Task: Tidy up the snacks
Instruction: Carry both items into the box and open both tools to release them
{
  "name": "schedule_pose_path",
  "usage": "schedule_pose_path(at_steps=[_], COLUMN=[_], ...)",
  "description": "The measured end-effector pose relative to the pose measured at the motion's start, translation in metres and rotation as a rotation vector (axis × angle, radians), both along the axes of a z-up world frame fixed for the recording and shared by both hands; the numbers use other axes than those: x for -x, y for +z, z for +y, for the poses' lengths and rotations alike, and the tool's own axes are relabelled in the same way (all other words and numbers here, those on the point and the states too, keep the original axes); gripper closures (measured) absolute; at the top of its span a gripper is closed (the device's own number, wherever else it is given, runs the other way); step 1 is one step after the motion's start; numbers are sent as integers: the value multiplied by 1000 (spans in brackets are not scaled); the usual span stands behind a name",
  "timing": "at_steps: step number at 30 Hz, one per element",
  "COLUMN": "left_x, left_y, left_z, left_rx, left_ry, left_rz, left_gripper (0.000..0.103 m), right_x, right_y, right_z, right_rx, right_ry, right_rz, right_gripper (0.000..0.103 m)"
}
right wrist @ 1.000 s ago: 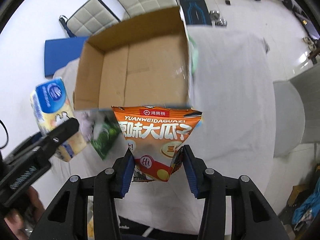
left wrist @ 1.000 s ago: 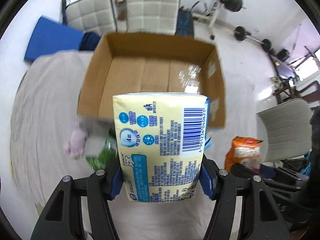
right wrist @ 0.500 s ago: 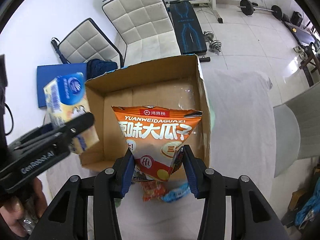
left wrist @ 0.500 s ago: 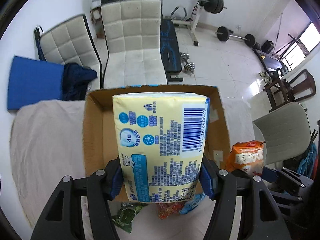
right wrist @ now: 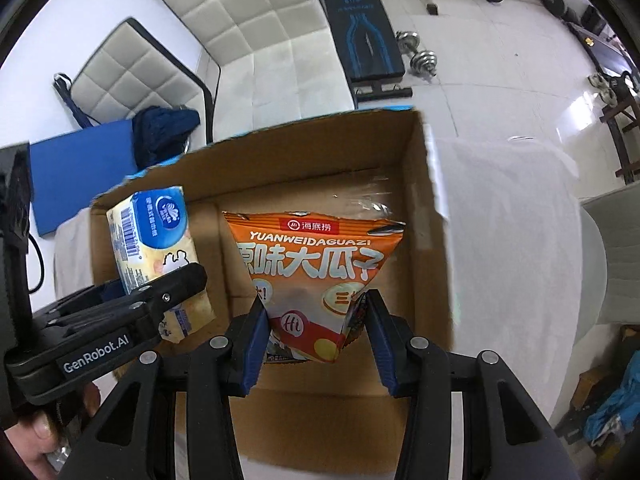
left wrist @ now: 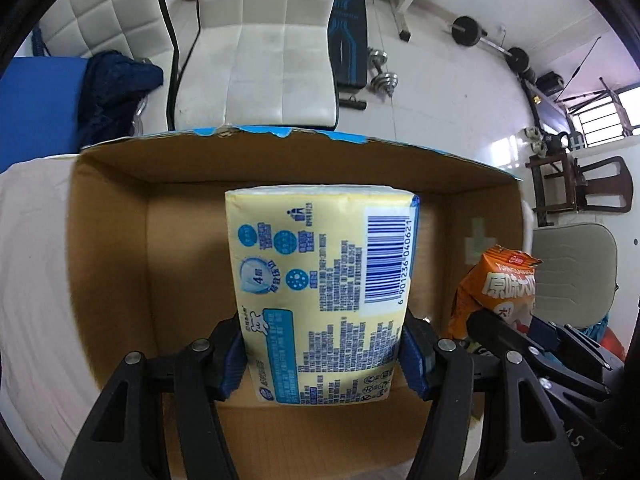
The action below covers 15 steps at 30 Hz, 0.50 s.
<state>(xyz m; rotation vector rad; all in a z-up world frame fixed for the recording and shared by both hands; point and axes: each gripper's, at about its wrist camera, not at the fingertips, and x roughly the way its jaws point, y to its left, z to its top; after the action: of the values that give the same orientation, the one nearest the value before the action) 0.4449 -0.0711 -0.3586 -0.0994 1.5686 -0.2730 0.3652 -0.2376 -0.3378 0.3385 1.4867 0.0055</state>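
Observation:
My left gripper (left wrist: 322, 356) is shut on a yellow tissue pack (left wrist: 320, 292) with a barcode, held inside the open cardboard box (left wrist: 112, 248). My right gripper (right wrist: 316, 334) is shut on an orange bag of sunflower seeds (right wrist: 316, 256), held over the right half of the same box (right wrist: 434, 240). In the right wrist view the tissue pack (right wrist: 154, 240) and the left gripper (right wrist: 176, 292) sit at the box's left side. The orange bag (left wrist: 500, 284) shows at the right edge of the left wrist view.
The box stands on a table under a white cloth (right wrist: 512, 240). Two white padded chairs (right wrist: 272, 40) stand beyond it, with a blue mat (right wrist: 80, 160) and dark garment (right wrist: 164, 128) at left. A weight bench (right wrist: 360, 32) and dumbbells lie on the floor. A hand (right wrist: 36, 436) holds the left gripper.
Both grippers have moved forward and down over the box; the tissue pack and the orange bag now sit within its walls. The loose snacks in front of the box have left view.

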Motion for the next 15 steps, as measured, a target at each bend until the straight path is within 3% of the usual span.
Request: schedule_pose_path(at_steps=[8,15], left_x=[-20,-23], left_y=[-39,-61], left_z=[-9,-8], left_rx=[-21,-62], left_ry=[-44,-25], left_rz=[63,135], left_gripper=[43,42], right_x=[-38,-53], right_y=[-44,-66], right_z=[9,11], right_rx=[73,98], right_ry=[42,88], right_rz=[52,100], right_gripper=[54,47])
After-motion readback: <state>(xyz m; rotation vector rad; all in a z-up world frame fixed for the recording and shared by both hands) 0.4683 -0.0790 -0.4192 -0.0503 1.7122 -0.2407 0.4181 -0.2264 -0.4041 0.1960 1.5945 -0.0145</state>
